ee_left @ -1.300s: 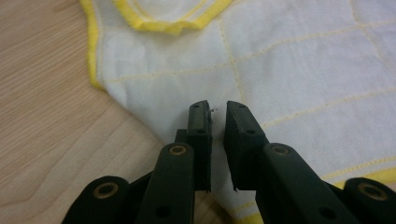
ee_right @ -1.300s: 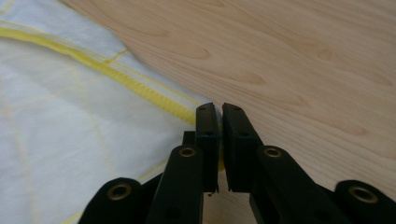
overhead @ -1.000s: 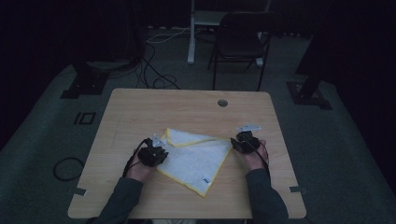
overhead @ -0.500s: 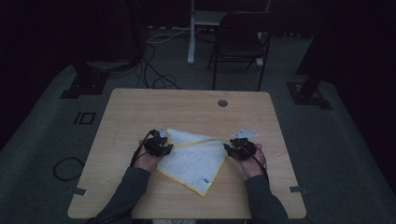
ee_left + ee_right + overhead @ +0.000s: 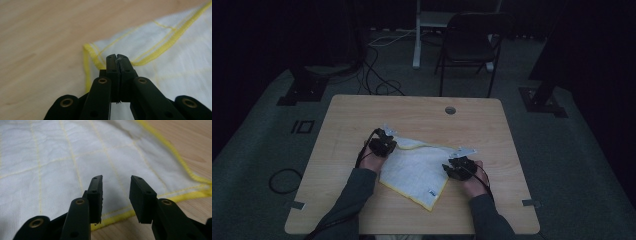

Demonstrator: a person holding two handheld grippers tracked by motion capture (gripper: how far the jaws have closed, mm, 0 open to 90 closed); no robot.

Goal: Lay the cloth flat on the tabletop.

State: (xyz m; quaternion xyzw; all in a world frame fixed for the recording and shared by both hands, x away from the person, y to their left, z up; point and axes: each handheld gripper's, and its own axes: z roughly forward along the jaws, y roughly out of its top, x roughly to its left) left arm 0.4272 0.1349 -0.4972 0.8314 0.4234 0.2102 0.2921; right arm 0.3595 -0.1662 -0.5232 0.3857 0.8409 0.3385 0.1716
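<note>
I see the white yellow-edged cloth (image 5: 414, 167) flat on the worktop (image 5: 492, 125) between my tongs: left tongs (image 5: 117, 61) have just closed, pinching its far-left corner hem, right tongs (image 5: 115, 192) spread just above its right edge.

Cloth (image 5: 414, 167) on table (image 5: 492, 125), between both tools.

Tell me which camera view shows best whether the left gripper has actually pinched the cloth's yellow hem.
The left gripper view: its fingers stand closed, with cloth fibres caught between them at the yellow hem. The high view shows that left gripper small and dark at the cloth's corner. The right gripper view shows cloth away from that pinch.
</note>
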